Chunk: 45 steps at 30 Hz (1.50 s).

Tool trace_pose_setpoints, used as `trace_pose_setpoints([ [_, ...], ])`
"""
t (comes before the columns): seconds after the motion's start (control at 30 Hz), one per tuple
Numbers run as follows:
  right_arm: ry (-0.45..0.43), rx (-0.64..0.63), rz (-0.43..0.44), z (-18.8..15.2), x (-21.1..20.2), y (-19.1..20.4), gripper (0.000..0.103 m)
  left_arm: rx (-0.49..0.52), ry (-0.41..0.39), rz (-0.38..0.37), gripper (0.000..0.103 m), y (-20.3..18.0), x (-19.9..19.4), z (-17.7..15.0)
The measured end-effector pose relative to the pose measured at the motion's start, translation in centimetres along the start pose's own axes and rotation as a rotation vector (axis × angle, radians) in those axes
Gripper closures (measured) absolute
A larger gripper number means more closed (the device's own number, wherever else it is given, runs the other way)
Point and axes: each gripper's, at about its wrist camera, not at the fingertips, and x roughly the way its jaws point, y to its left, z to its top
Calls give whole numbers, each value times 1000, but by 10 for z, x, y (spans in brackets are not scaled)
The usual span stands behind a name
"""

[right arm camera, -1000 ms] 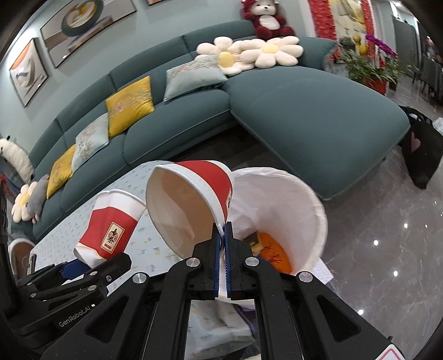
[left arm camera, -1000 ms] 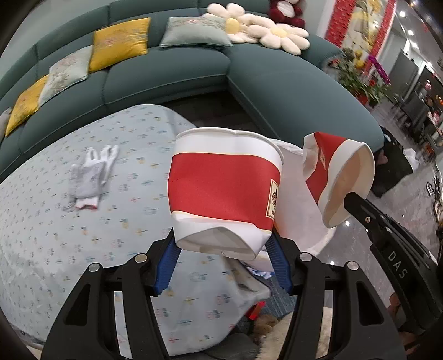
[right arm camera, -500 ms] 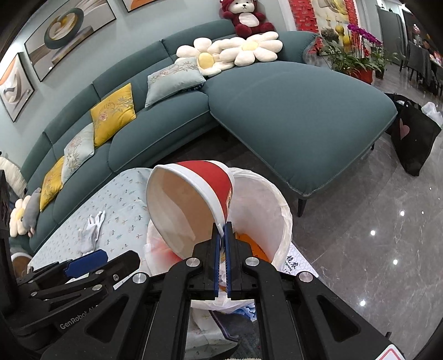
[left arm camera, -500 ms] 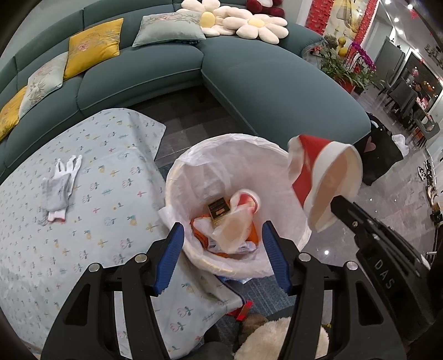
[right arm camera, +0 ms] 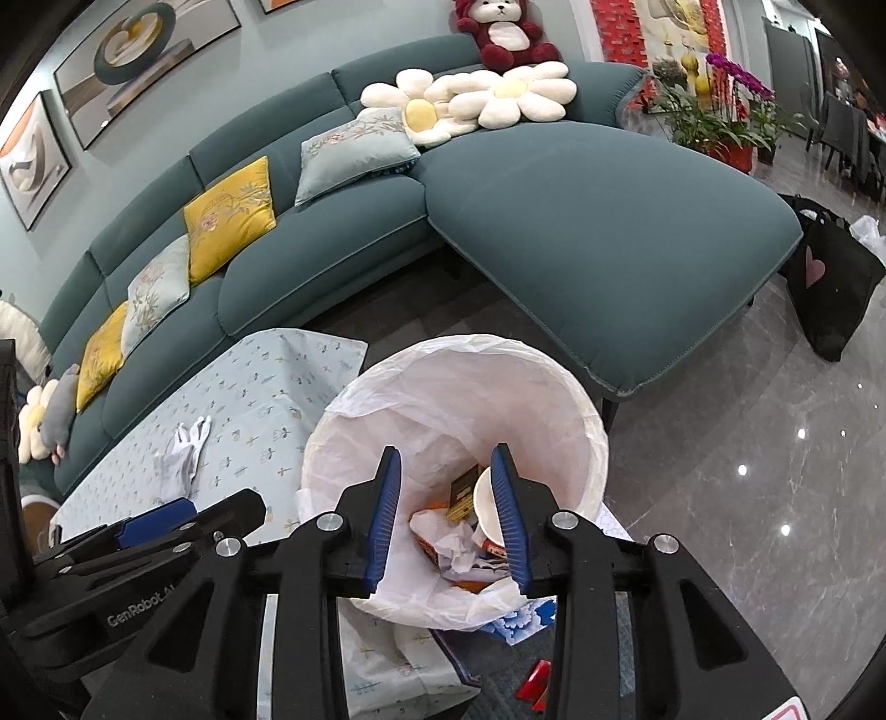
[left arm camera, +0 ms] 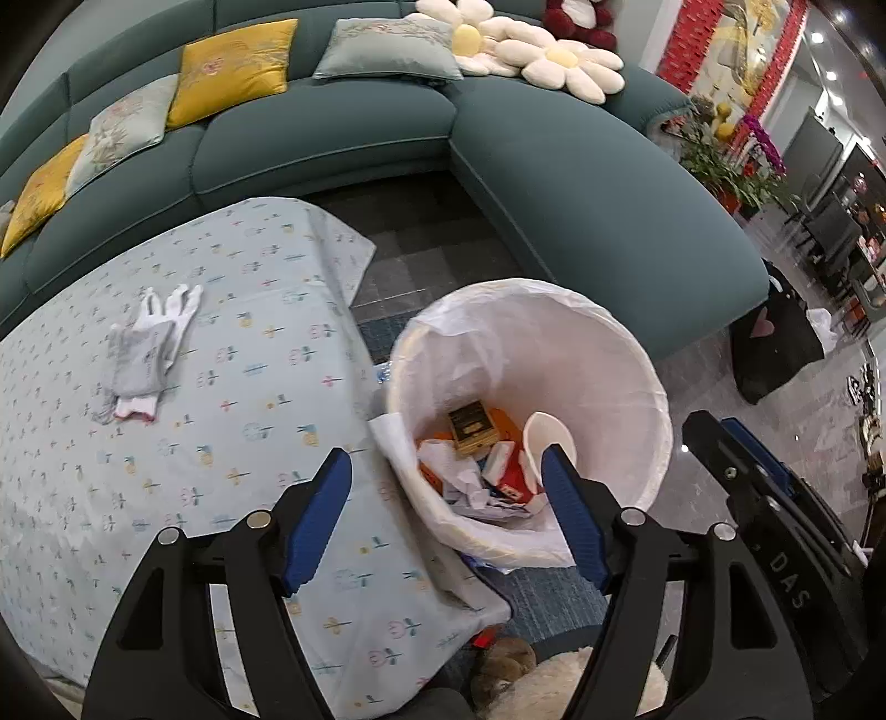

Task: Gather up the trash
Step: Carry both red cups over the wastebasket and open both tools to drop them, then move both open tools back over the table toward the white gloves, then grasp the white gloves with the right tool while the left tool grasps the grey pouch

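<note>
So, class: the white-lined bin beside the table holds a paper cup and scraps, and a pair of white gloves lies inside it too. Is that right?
Not quite. The bin does hold a paper cup and scraps, but the gloves lie on the patterned tablecloth, well apart from the bin. The left wrist view shows it most clearly.

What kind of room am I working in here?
Most likely a home living room: a long teal sectional sofa with cushions, framed art on the wall, and a cloth-covered low table beside a lined trash bin.
</note>
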Motion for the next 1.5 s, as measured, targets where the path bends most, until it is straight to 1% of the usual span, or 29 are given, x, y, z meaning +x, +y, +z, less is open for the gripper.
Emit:
trace_pose_setpoints([
  [0.07,-1,-13,4,0,-3,7,67,-12,-7,7,34,8,-4,-2],
  [0.13,-2,-29,10,0,-5,15,67,-32,-14,15,31,17,-8,-3],
  [0.2,-5,-44,15,-1,-8,24,64,-53,-24,24,29,28,-12,-5],
  [0.33,-3,-74,27,-3,-10,41,63,-94,-33,45,28,56,-20,-9],
  [0.4,4,-95,39,-4,-9,52,63,-120,-36,57,24,71,-22,-11],
  [0.6,25,-156,57,-13,-5,89,63,-173,-49,101,24,117,-28,-15],
  [0.7,38,-187,64,-18,2,110,59,-208,-49,122,24,144,-29,-17],
  [0.77,48,-202,70,-20,5,120,59,-229,-46,136,24,161,-28,-19],
  [1.0,99,-263,93,-32,34,166,59,-253,-44,200,23,214,-18,-20],
  [1.27,168,-315,126,-46,88,219,58,-302,-13,245,23,280,18,-7],
  [1.5,212,-341,141,-48,137,257,58,-312,7,233,23,314,57,14],
])
